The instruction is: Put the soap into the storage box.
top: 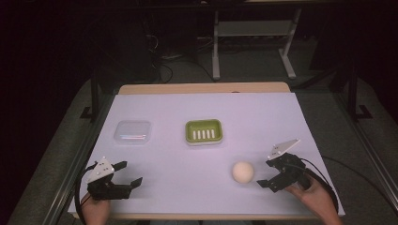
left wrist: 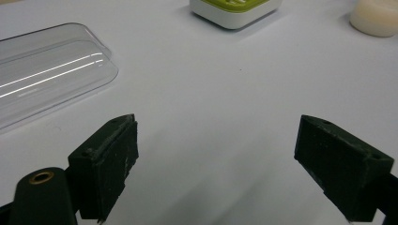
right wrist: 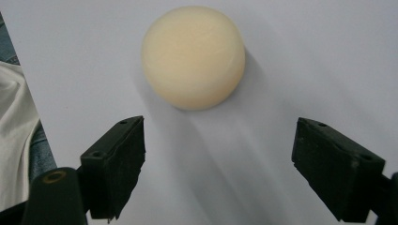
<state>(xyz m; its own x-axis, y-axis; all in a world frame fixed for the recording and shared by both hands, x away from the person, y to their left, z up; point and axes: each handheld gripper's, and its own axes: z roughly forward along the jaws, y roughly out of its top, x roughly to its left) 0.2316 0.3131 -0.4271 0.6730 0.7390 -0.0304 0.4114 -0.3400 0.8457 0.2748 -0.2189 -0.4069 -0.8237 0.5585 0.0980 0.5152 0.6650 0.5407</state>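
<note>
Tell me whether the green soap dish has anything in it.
Empty. The soap dish shows its bare slotted white insert, and the round soap lies apart on the table, ahead of the open right gripper.

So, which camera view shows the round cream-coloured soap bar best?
The right gripper view: the round cream-coloured soap bar lies whole and close, just ahead of the open jaws. The high view shows it small beside the right gripper. The left gripper view catches its cropped edge.

Round cream soap bar (top: pixel 243 172): one
Green soap dish (top: pixel 203 131): one
Clear plastic lid (top: pixel 133 131): one
Grippers: two
</note>
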